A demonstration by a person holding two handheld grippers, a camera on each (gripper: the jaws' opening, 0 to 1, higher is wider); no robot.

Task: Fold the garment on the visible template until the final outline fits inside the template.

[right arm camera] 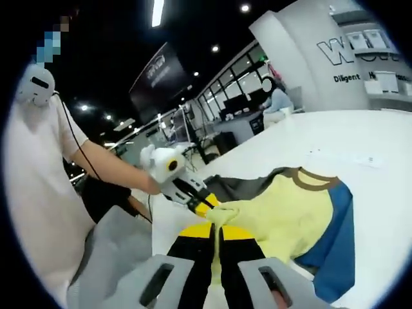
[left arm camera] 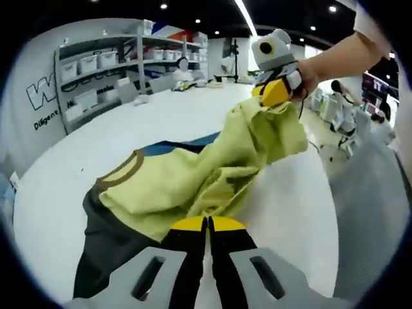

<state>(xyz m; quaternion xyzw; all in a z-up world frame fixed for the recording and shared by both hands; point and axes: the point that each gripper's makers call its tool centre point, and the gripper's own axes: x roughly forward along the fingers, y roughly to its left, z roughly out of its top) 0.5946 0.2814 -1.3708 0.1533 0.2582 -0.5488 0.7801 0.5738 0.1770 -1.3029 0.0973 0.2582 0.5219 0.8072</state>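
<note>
The garment (left arm camera: 193, 187) — yellow body, dark and blue sleeves — lies partly on the white worktop (left arm camera: 129, 129), its hem lifted. The left gripper (left arm camera: 207, 225) pinches fabric at 6 o'clock; the right gripper (left arm camera: 273, 90) grips the raised edge at 1 o'clock. Mid-fold, I judge — next, carry the hem over toward the collar.

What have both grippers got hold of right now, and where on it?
Both hold the yellow garment. The left gripper is shut on an edge near its lower side; the right gripper pinches another edge of the yellow cloth, lifted off the white table.
</note>
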